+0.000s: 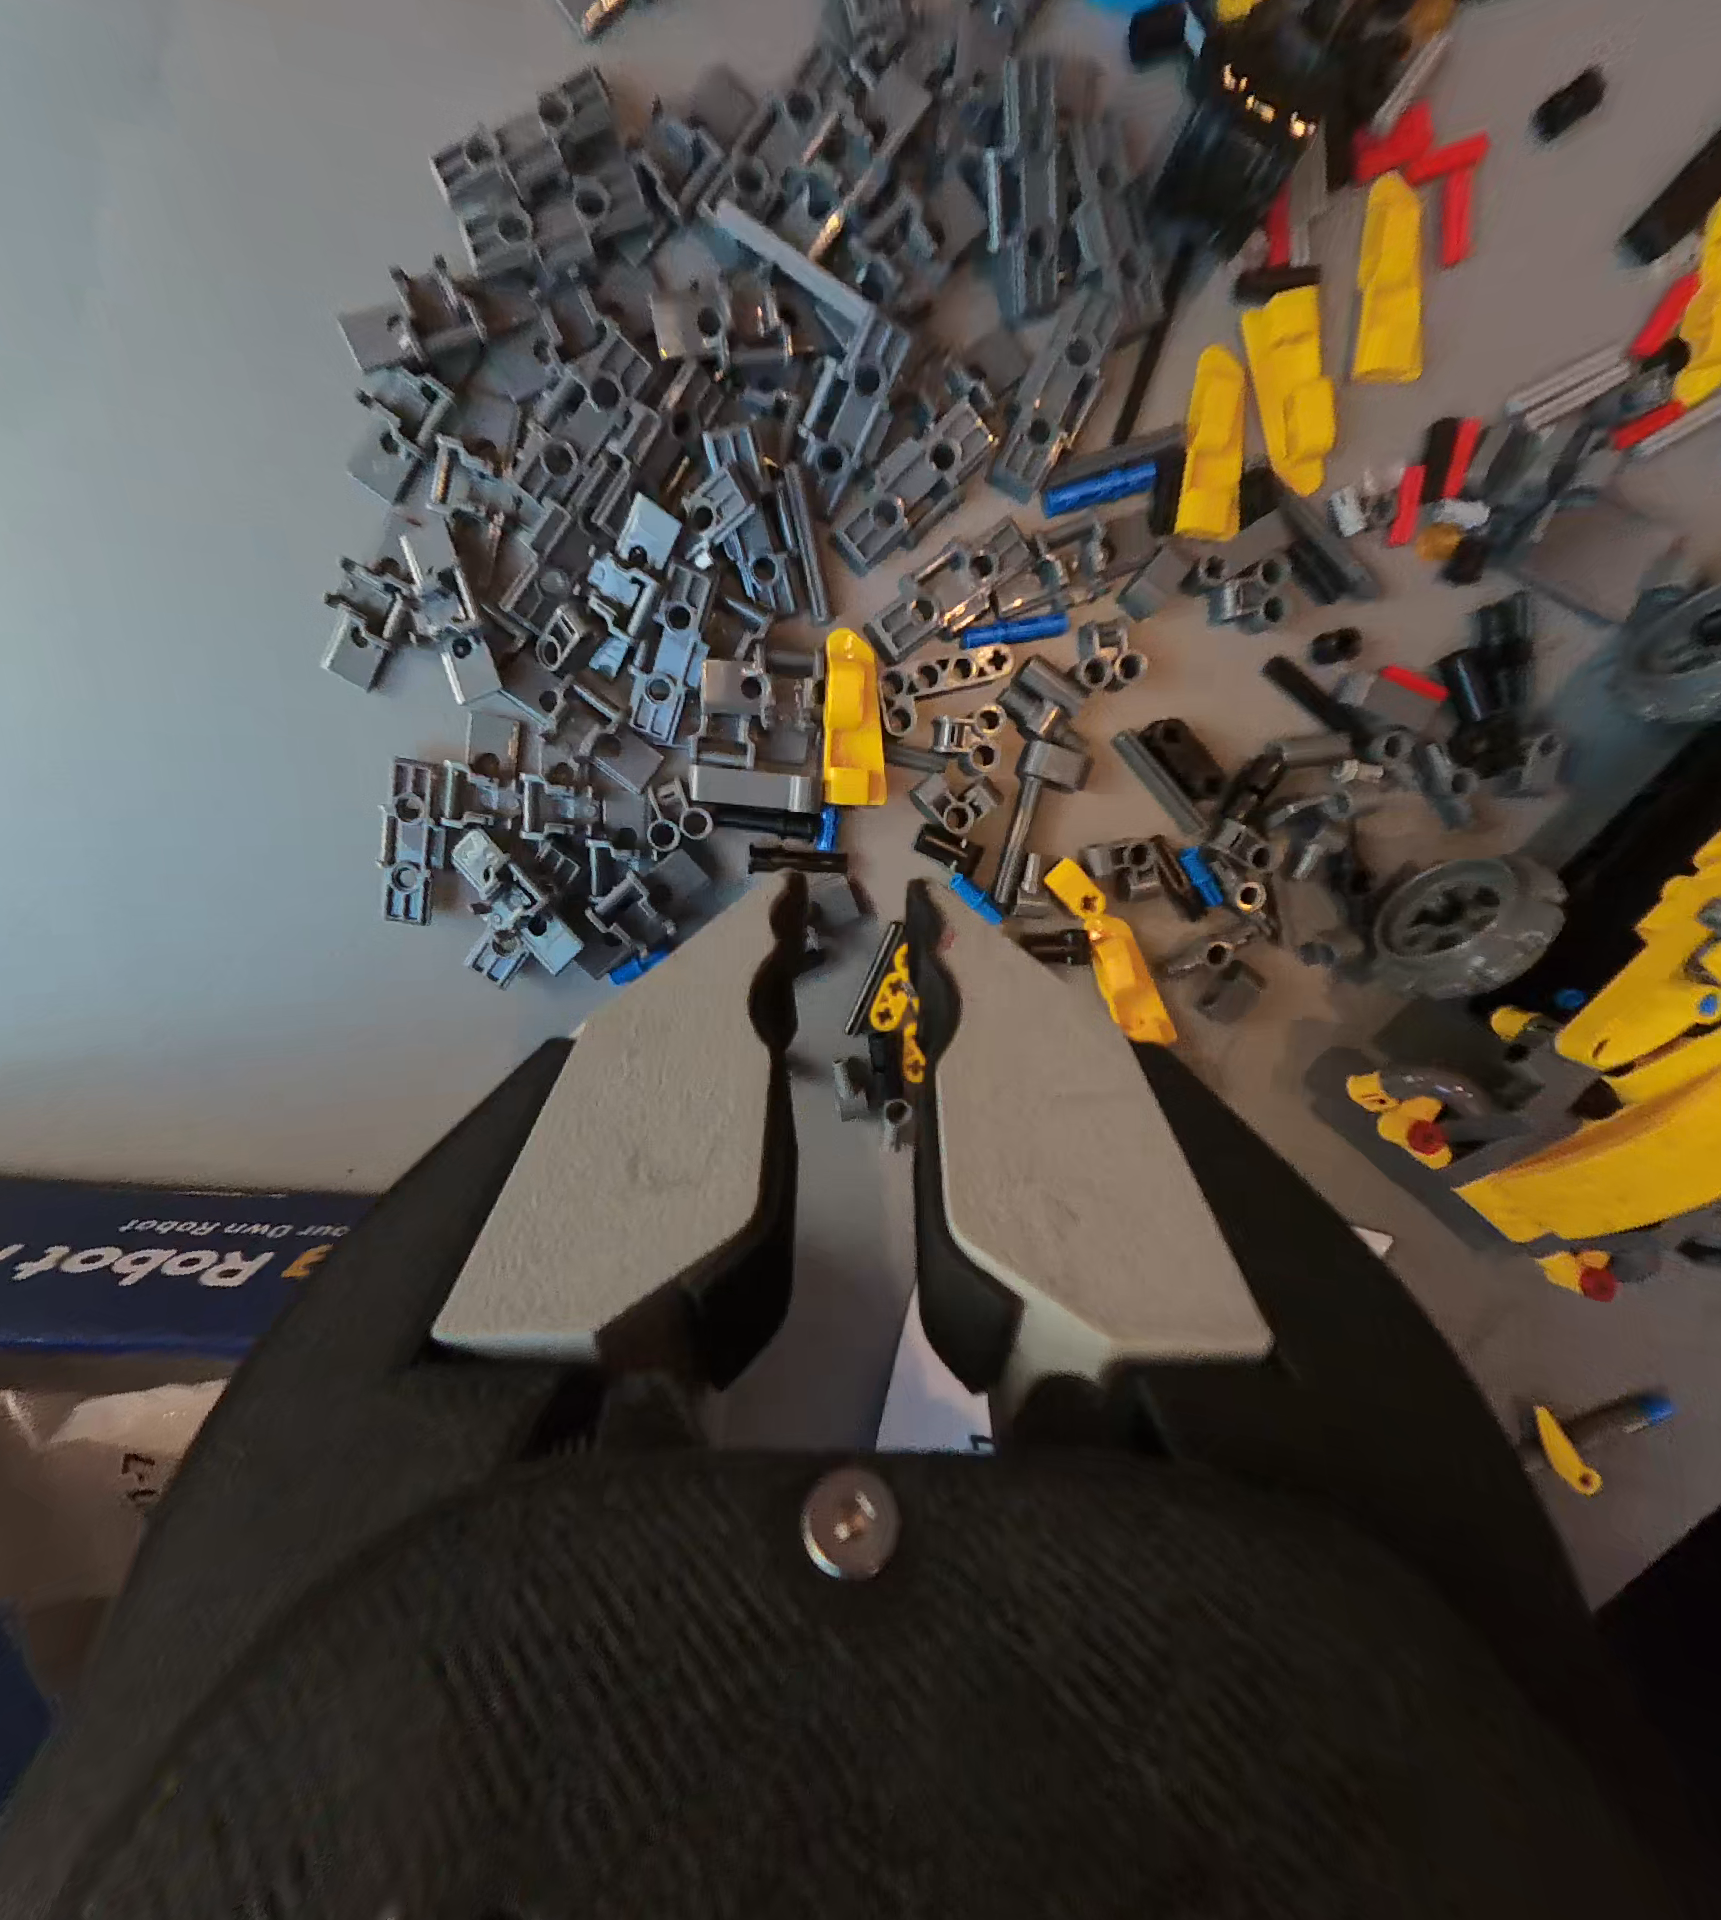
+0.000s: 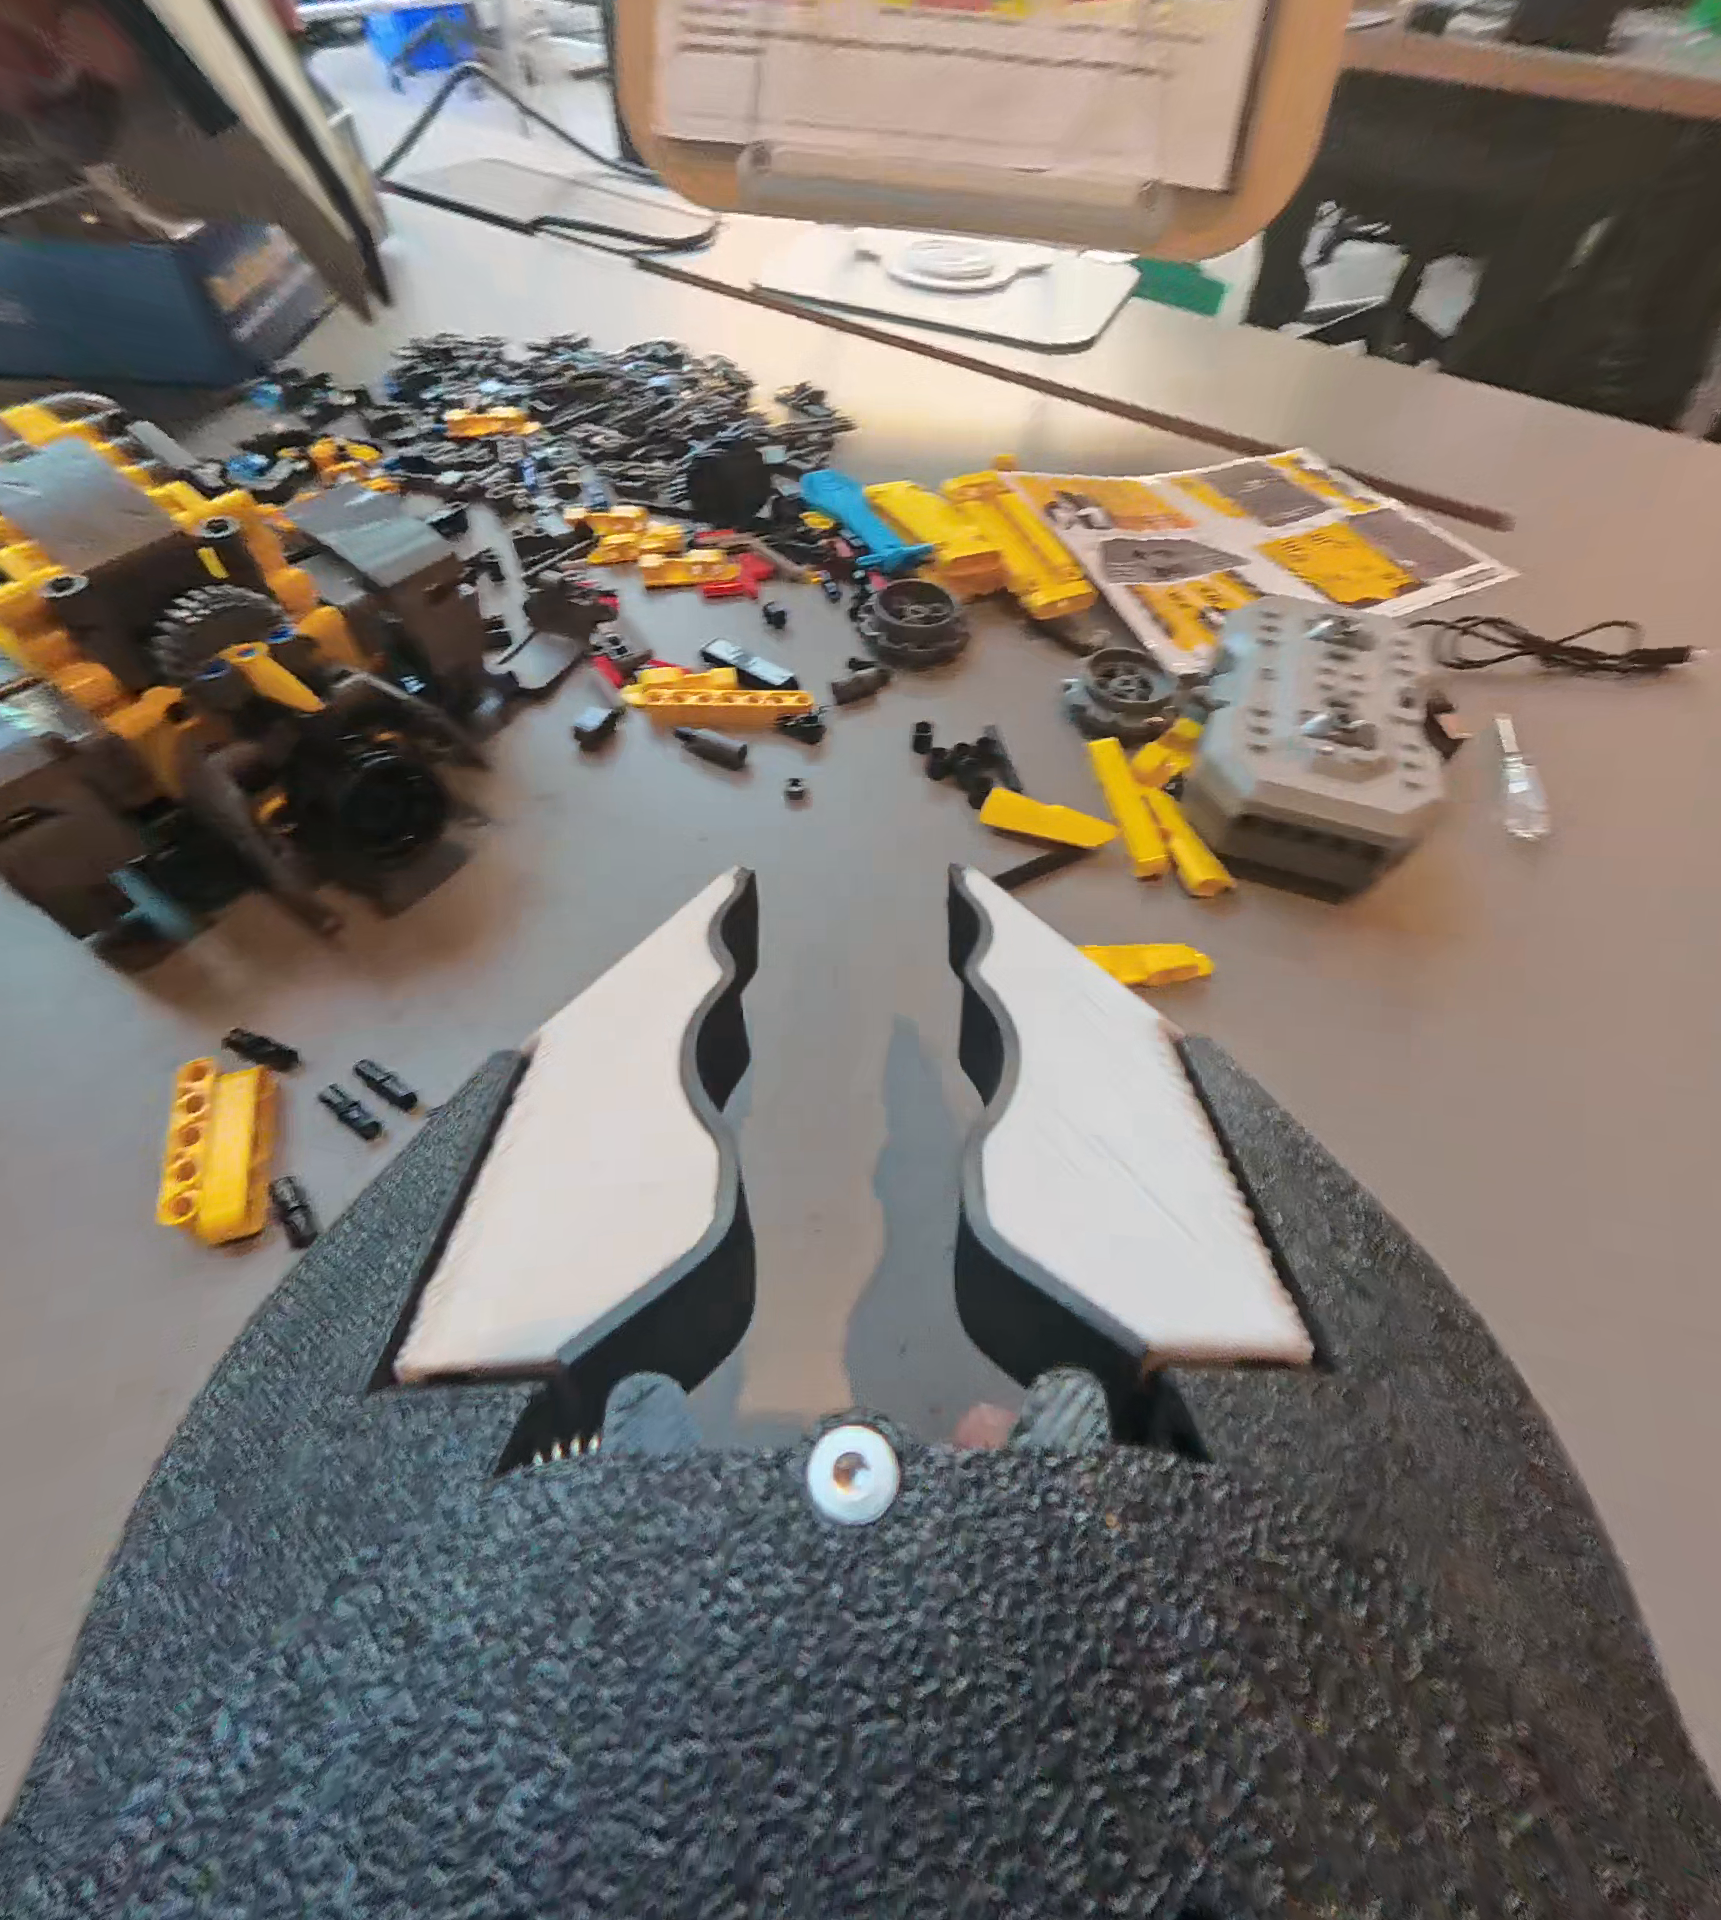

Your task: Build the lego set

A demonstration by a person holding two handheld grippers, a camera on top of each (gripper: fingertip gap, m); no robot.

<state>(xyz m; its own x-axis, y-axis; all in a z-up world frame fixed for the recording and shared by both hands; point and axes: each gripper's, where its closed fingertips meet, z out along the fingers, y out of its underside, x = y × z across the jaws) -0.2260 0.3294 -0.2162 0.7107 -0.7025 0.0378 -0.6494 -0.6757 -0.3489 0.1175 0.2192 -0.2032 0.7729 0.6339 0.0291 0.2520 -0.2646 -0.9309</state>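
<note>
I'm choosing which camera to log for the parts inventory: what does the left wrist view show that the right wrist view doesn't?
Only the left wrist view: a dense heap of grey connector pieces seen from above, a yellow curved panel just ahead of the open left tool, and a small yellow beam between its fingers.

Only the right wrist view: a grey motor block, a printed sheet, a blue piece, a black cable, and the open, empty right tool.

Both: the grey table, the half-built yellow and grey vehicle and scattered pieces.
</note>
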